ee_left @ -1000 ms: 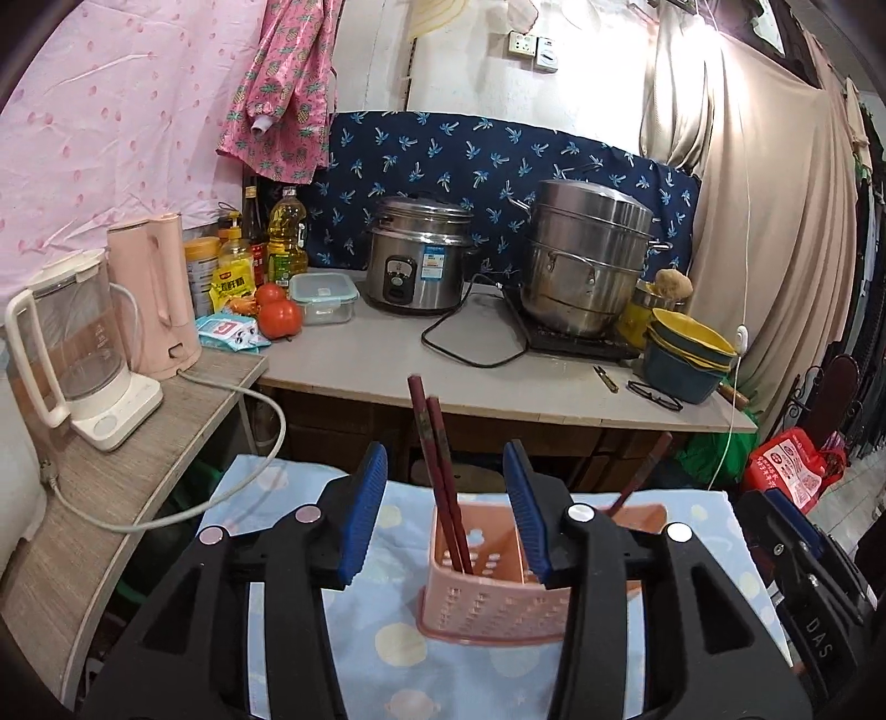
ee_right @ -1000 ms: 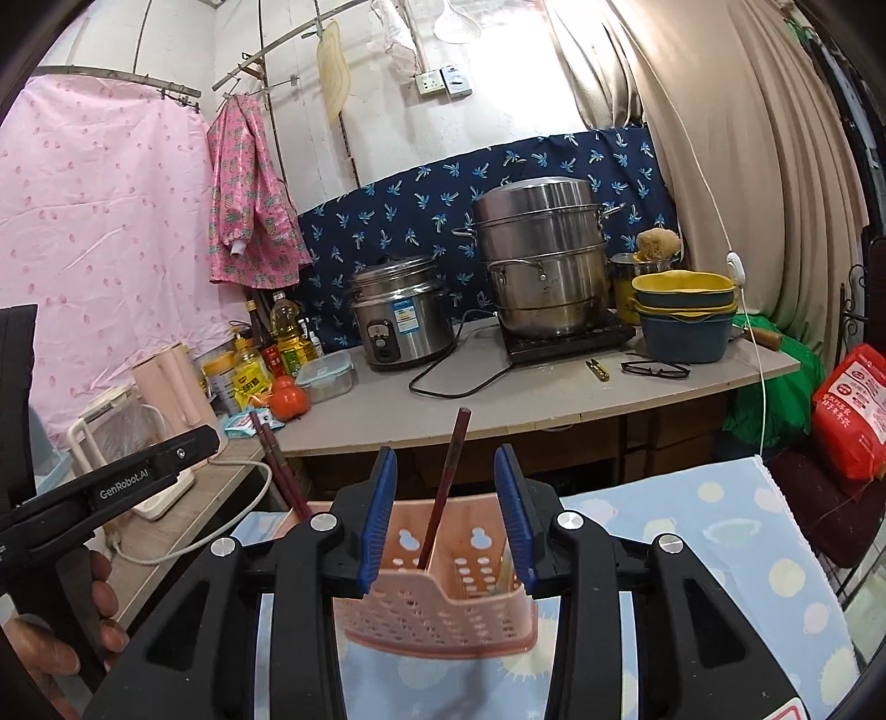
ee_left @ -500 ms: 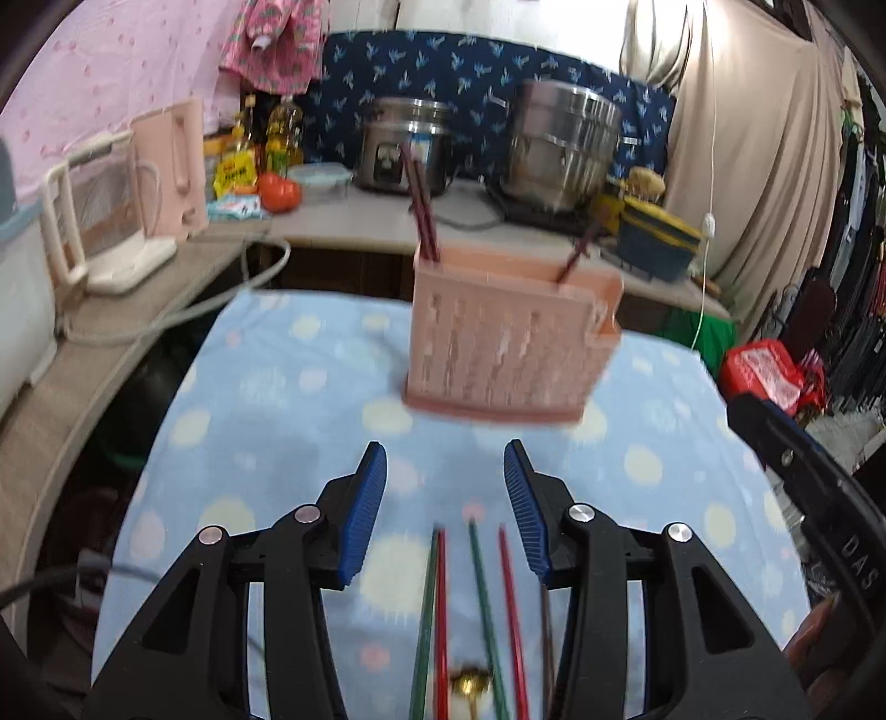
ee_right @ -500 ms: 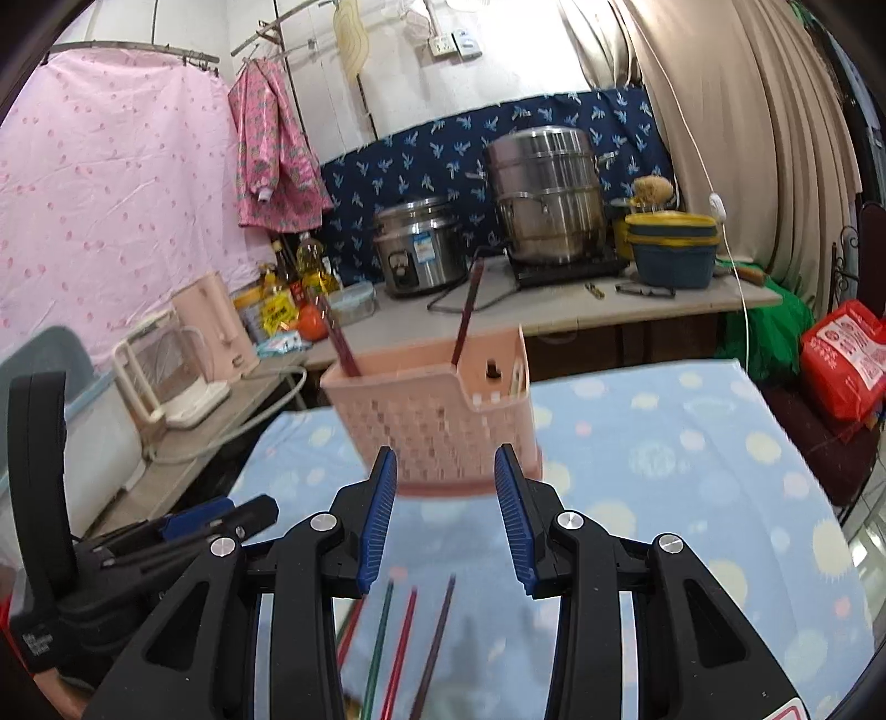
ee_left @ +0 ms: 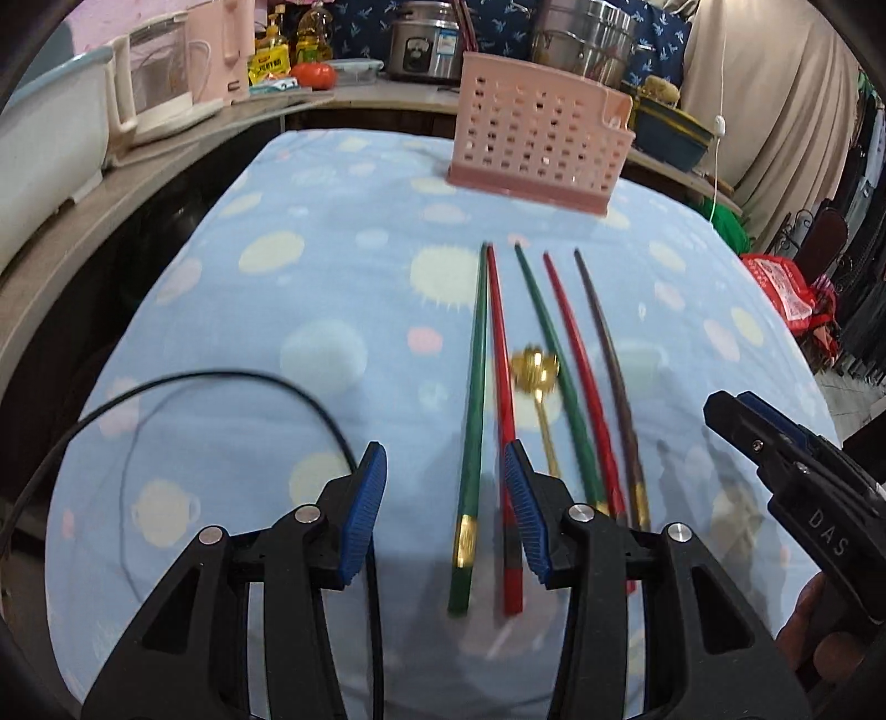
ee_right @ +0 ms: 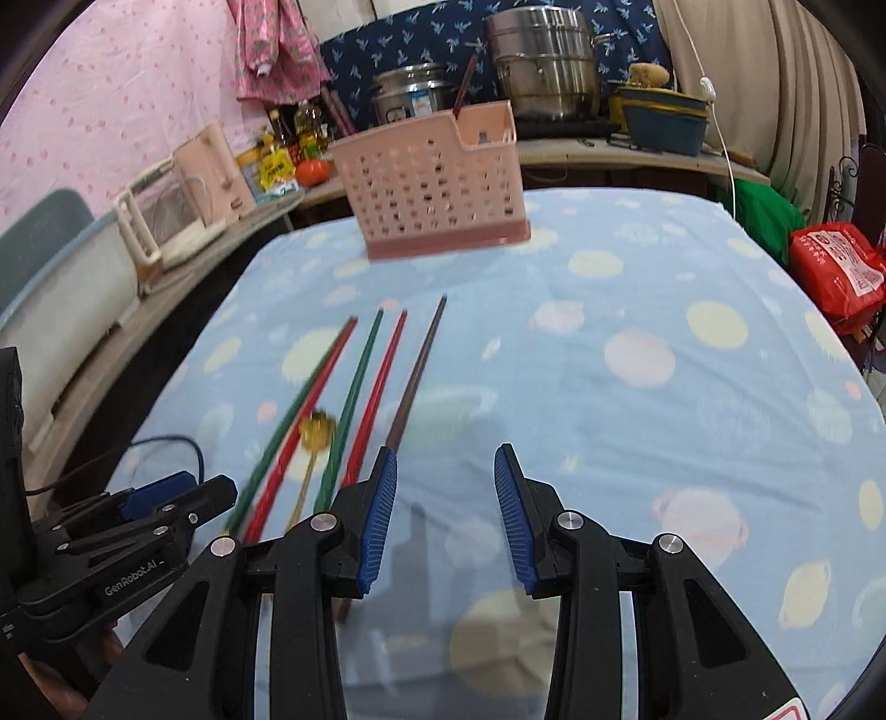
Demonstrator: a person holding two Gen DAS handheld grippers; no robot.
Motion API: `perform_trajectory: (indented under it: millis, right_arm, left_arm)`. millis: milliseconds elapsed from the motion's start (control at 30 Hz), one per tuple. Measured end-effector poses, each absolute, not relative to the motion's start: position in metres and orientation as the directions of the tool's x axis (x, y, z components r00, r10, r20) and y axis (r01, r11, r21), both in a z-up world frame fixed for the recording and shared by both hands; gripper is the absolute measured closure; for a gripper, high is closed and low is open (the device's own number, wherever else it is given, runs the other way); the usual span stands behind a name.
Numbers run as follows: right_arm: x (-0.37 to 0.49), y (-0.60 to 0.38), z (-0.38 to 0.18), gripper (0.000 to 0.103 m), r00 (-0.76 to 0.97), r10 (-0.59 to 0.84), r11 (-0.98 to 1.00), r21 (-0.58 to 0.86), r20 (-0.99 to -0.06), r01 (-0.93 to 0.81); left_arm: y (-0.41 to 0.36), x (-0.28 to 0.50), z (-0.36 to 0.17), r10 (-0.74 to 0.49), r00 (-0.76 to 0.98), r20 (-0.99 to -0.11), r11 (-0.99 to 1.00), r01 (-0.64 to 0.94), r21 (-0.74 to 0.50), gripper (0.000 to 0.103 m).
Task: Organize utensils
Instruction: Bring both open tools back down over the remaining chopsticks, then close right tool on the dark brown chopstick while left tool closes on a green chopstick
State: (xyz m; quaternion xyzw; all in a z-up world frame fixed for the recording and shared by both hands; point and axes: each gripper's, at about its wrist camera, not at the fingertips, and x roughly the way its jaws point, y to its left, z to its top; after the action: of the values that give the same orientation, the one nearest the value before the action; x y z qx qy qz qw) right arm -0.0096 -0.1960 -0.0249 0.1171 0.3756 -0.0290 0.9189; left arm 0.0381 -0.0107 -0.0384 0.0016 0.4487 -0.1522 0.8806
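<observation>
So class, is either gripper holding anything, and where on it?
Nothing. The left gripper and right gripper are open above the chopsticks.

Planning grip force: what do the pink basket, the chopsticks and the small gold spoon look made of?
Pink basket: matte moulded plastic, perforated walls. Chopsticks: glossy lacquered wood or plastic, gold bands at the butts; unclear which. Gold spoon: likely polished metal, though blurred.

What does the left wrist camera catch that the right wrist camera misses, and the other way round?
Only the left view shows the gold-banded butt ends of the green chopstick and the black cable curling over the cloth. Only the right view shows the pink jacket hanging on the wall. Both show the pink basket, the loose chopsticks, the gold spoon and the spotted blue cloth.
</observation>
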Motion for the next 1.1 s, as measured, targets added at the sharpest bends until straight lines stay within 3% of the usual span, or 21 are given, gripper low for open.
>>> perform_trajectory:
  millis: [600, 1100]
  right_arm:
    - [-0.016, -0.158, -0.048, 0.069, 0.656, 0.039, 0.987, 0.13, -0.754, 0.092]
    - [-0.011, -0.153, -0.05, 0.073, 0.64, 0.035, 0.991, 0.111, -0.768, 0.08]
  left_arm:
    - [-0.011, 0.019, -0.051, -0.285, 0.549, -0.786, 0.94, 0.321, -0.116, 0.063]
    - [-0.02, 0.023, -0.051, -0.323, 0.533, -0.782, 0.922, 0.363, -0.134, 0.088]
